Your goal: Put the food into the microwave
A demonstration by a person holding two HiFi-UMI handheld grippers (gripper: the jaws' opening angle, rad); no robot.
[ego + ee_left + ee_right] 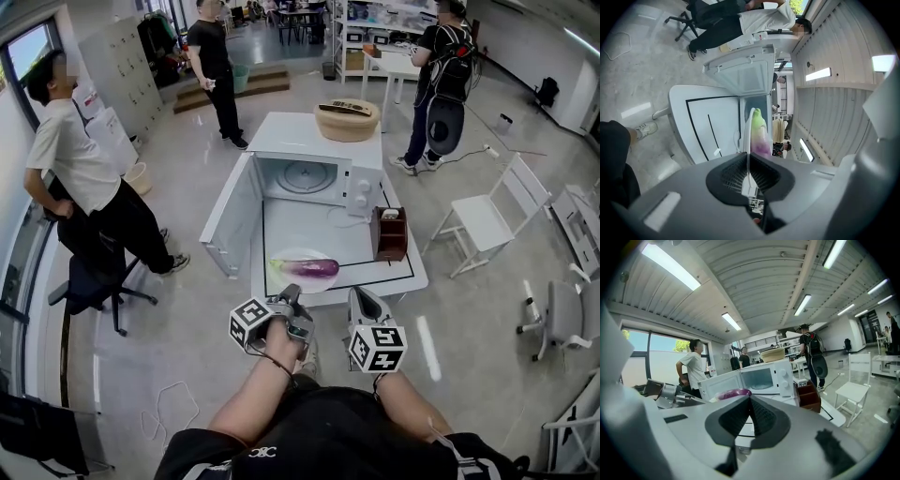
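Observation:
A purple eggplant point(312, 268) with a green stem lies on a white plate point(281, 278) at the near edge of the white table point(412, 277). My left gripper point(292, 298) is shut on the plate's near rim; in the left gripper view the thin rim point(749, 136) runs between the closed pads point(736, 173), with the eggplant point(759, 133) beyond. The white microwave point(309, 178) stands at the table's far end, its door point(230, 217) swung wide to the left. My right gripper point(364, 302) is shut and holds nothing, just right of the plate; its view shows the microwave point(764, 377) ahead.
A brown wooden box point(388, 233) stands on the table's right side, in front of the microwave's controls. A woven basket point(347, 120) sits on top of the microwave. A white chair point(487, 217) is to the right, an office chair point(94, 281) and a person point(80, 169) to the left.

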